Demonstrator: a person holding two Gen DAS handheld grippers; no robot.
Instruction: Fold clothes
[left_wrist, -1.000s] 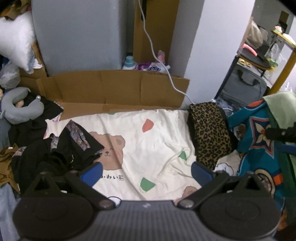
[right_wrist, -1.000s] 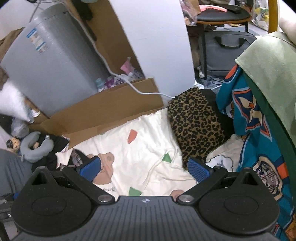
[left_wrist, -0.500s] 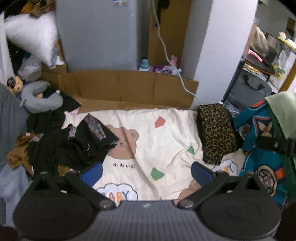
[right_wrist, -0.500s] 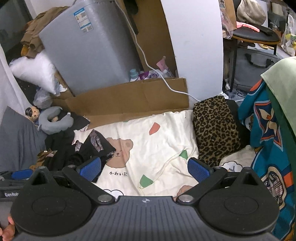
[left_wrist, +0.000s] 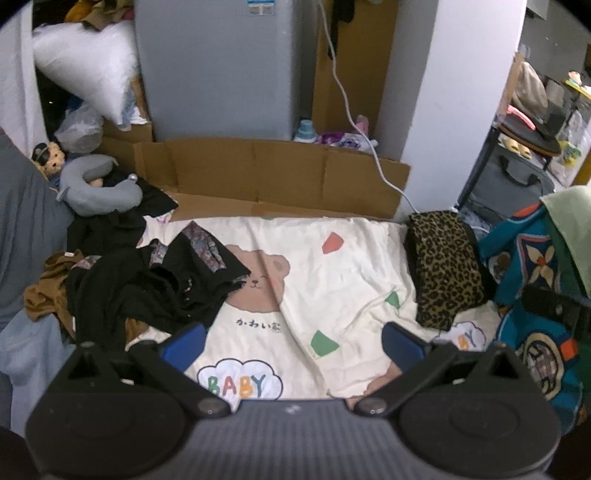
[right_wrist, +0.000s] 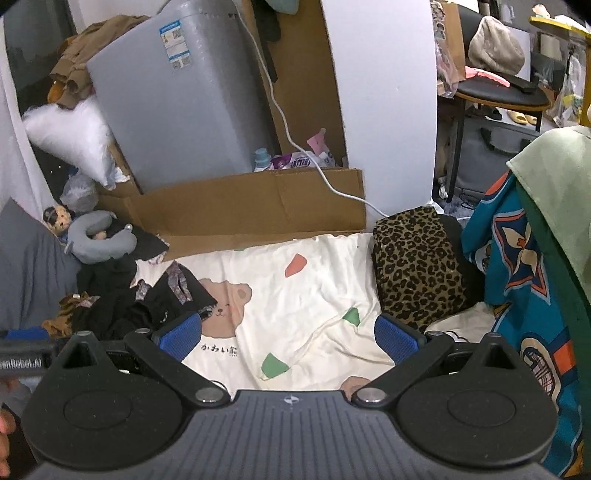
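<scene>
Cream sheet (left_wrist: 332, 280) printed with a bear, coloured shapes and the word "BABY" covers the work surface in both wrist views. Both grippers hang above its near edge, well clear of the fabric.

Left gripper (left_wrist: 291, 341): jaws spread wide, blue pads (left_wrist: 183, 345) far apart, nothing between them. Right gripper (right_wrist: 288, 332): jaws equally wide, blue pads (right_wrist: 395, 338) apart, nothing held. Neither gripper touches any garment.

Clothes to be folded:
- Black pile (left_wrist: 147, 284) — a crumpled heap of dark garments with a patterned strip showing, lying on the left side of the sheet and overlapping the bear print's edge. In the right wrist view the same pile (right_wrist: 147, 299) sits just beyond the left pad.
- Brown garment (left_wrist: 48, 288) — bunched at the pile's left edge, partly under it.
- Leopard item (left_wrist: 443, 266) — a flat, folded-looking stack at the sheet's right edge; also seen in the right wrist view (right_wrist: 417, 266).

Surroundings:
- Cardboard (left_wrist: 266, 177) stands along the far edge of the sheet, with a grey appliance (left_wrist: 218, 66) behind it.
- White cable (left_wrist: 354, 125) runs down from above, over the cardboard, toward the leopard item.
- Neck pillow (left_wrist: 99, 192), grey, lies at far left beside a small plush toy (left_wrist: 48, 158).
- White pillow (left_wrist: 85, 74) leans at the appliance's left.
- Teal patterned cloth (right_wrist: 517, 280) hangs at the right, with a pale green cloth (right_wrist: 554, 177) draped above it.
</scene>
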